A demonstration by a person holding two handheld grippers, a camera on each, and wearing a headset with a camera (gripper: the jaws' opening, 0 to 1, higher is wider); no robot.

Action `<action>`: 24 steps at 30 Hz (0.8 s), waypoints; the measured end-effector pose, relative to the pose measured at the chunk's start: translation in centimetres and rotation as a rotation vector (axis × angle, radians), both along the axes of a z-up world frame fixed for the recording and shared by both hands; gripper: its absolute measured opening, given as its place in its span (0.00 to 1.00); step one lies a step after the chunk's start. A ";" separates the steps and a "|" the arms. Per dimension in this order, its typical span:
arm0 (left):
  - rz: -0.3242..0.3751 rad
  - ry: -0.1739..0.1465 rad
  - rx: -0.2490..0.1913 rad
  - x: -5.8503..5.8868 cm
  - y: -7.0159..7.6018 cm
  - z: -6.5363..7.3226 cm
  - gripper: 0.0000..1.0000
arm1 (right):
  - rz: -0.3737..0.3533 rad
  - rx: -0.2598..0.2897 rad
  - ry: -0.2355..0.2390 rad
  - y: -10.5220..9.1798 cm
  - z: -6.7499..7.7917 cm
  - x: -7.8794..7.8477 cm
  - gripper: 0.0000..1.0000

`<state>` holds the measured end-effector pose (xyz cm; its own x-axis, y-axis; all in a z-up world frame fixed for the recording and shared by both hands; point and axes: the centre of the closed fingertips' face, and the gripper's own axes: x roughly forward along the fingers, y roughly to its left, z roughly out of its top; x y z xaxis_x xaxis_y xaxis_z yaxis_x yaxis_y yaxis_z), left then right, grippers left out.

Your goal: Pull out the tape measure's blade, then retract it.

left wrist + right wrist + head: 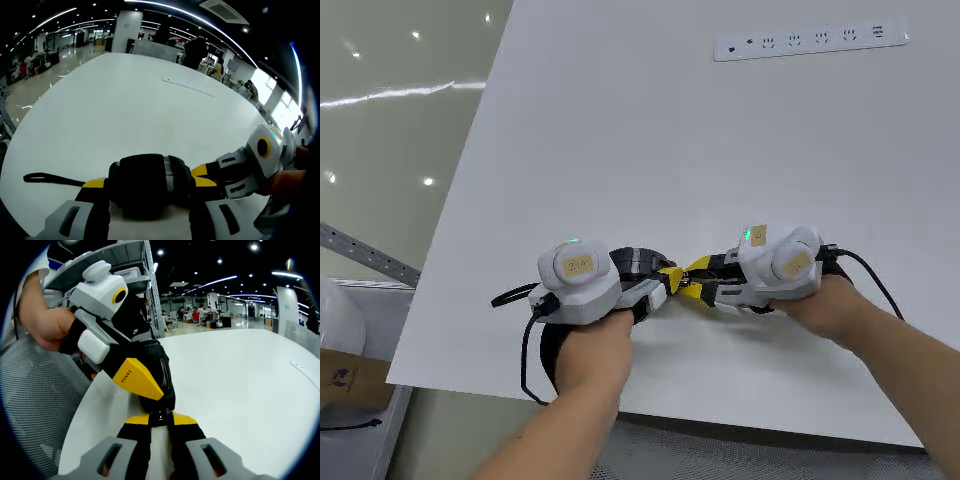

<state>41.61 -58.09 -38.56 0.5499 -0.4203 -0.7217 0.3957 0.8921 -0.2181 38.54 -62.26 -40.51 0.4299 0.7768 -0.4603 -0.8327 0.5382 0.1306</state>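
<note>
Nearest, at the near edge of the white table, the person's left hand and right hand are each gripping a tool, and the two tools are pointing at one another. The left gripper is clamping its yellow-tipped jaws on the two sides of the black tape measure, which is sitting on the table between the two tools, close to the near edge and a little left of the middle. Its dark wrist strap is trailing off to the left across the tabletop. The right gripper is coming in from the right, its jaws drawn narrow and pinching the small end tab at the case's right end, just beside the left tool's yellow jaw; whether the tab is the blade's hook is too small to tell. Farther off, bare table is stretching away, and a white power strip is lying near the far right edge.
</note>
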 end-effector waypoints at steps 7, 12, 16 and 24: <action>-0.007 0.001 0.000 0.0 0.0 0.1 0.62 | -0.003 -0.015 -0.003 0.0 -0.1 0.0 0.14; -0.008 0.002 -0.001 0.0 0.0 0.1 0.63 | -0.008 -0.019 0.004 0.1 -0.1 0.0 0.14; -0.011 0.011 -0.003 0.0 0.1 0.1 0.63 | -0.008 -0.027 0.004 0.2 0.0 0.0 0.14; -0.031 0.025 -0.022 -0.1 0.2 0.1 0.62 | -0.011 -0.045 0.007 0.1 0.2 0.0 0.16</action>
